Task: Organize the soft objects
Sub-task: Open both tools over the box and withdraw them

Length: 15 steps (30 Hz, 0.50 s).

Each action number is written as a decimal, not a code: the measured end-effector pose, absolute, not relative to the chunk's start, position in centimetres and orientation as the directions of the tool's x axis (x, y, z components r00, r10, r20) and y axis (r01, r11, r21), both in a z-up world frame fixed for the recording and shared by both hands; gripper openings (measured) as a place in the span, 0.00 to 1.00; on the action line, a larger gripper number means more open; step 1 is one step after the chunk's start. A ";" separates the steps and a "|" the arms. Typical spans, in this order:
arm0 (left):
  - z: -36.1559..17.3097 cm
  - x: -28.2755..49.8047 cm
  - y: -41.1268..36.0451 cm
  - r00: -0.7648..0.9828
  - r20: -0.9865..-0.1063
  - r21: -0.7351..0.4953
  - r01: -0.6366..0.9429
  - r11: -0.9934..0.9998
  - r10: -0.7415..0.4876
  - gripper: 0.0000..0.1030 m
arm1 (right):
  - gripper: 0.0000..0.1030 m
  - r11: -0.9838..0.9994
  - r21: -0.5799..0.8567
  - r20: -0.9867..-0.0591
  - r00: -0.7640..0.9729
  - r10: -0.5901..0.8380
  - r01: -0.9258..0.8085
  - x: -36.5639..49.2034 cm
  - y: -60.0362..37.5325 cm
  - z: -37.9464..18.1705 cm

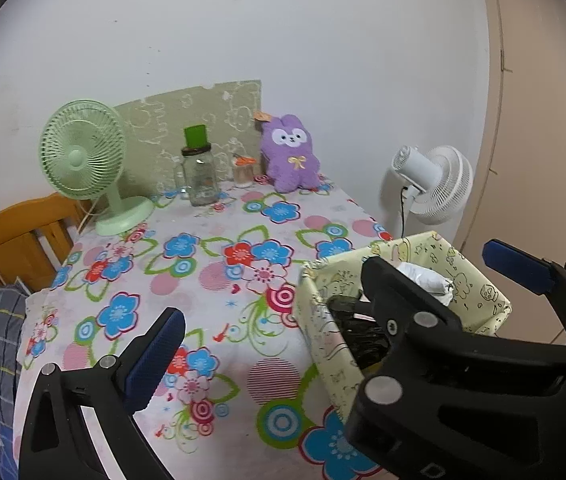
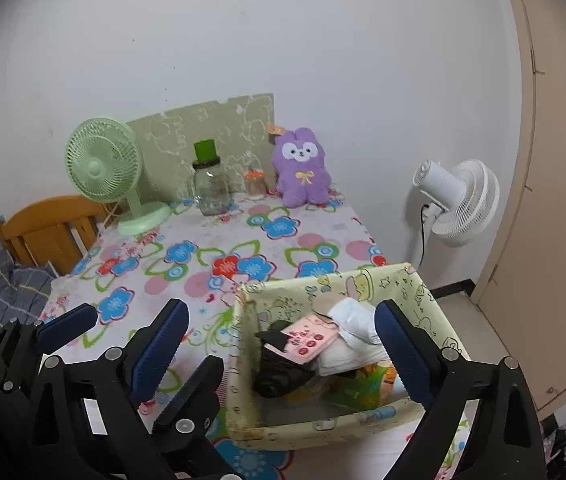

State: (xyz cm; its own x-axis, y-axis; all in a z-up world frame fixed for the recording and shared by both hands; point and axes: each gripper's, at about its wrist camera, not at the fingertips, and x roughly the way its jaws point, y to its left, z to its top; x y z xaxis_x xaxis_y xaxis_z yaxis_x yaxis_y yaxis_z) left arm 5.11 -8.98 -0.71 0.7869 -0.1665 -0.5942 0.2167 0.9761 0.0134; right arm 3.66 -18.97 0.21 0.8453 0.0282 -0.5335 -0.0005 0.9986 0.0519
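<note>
A pale yellow cartoon-print box (image 2: 315,428) stands at the table's near right corner. In it lie a pink pouch (image 2: 311,340), white folded cloth (image 2: 357,320), a black bundle (image 2: 279,376) and a colourful packet. A purple plush bunny (image 2: 303,168) sits upright against the back wall, far from both grippers. My right gripper (image 2: 281,306) is open above the box's left half with nothing between its pads. My left gripper (image 1: 283,320) is open over the flowered cloth just left of the box (image 1: 323,344), also empty. Its right finger is hidden behind the right gripper (image 1: 431,260). The plush (image 1: 291,152) shows in this view too.
At the back of the table stand a green desk fan (image 1: 83,160), a glass jar with a green lid (image 1: 199,176) and a small orange-topped jar (image 1: 243,172). A white fan (image 1: 435,184) stands on the floor to the right, a wooden headboard (image 1: 15,236) to the left.
</note>
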 end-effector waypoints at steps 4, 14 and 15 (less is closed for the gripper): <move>0.0 4.4 -7.5 0.802 -0.579 0.011 0.189 0.982 -0.148 1.00 | 0.95 0.999 0.047 -0.509 0.860 0.036 -0.014 2.9 -17.9 1.0; 1.9 1.9 -3.6 0.844 -0.530 0.017 0.102 0.995 -0.078 1.00 | 0.96 0.997 0.047 -0.457 0.886 0.072 -0.056 0.7 -15.5 2.8; 2.0 1.6 -3.3 0.848 -0.525 0.017 0.095 0.995 -0.072 1.00 | 0.96 0.997 0.051 -0.454 0.887 0.079 -0.063 0.4 -15.2 3.0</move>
